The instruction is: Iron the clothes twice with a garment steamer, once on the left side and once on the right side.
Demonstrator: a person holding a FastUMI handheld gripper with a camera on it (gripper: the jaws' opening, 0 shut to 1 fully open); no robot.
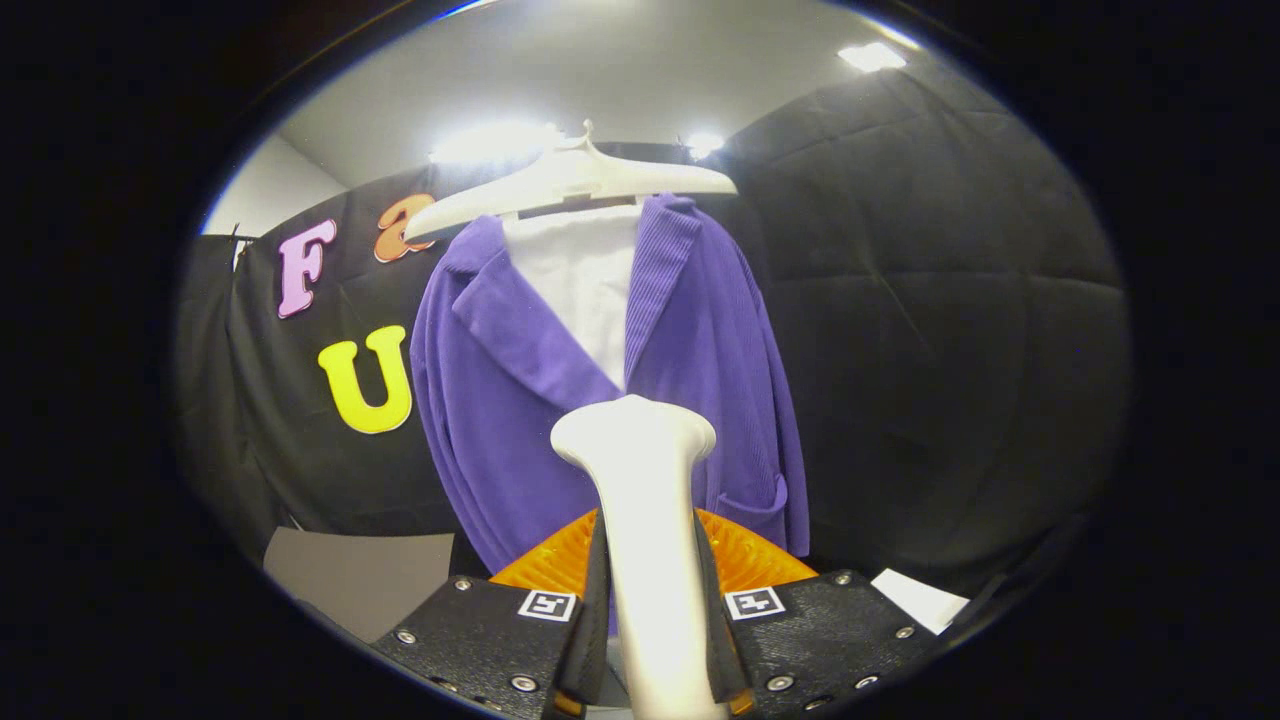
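Observation:
A white garment steamer [640, 470] stands upright between my fingers, its handle clamped by both of them and its head rising above them. My gripper [652, 590] is shut on that handle. Just beyond the steamer's head hangs a purple jacket [520, 400] over a white shirt [585, 280] on a white hanger [570, 180]. The steamer's head sits in front of the jacket's lower middle, near where the lapels meet. I cannot tell whether the head touches the cloth. The steamer hides part of the jacket's front.
Black quilted cloth walls [930, 330] close in behind and to the right of the jacket. A grey board [350, 575] lies low to the left of the fingers. A white sheet [920, 600] lies low to their right.

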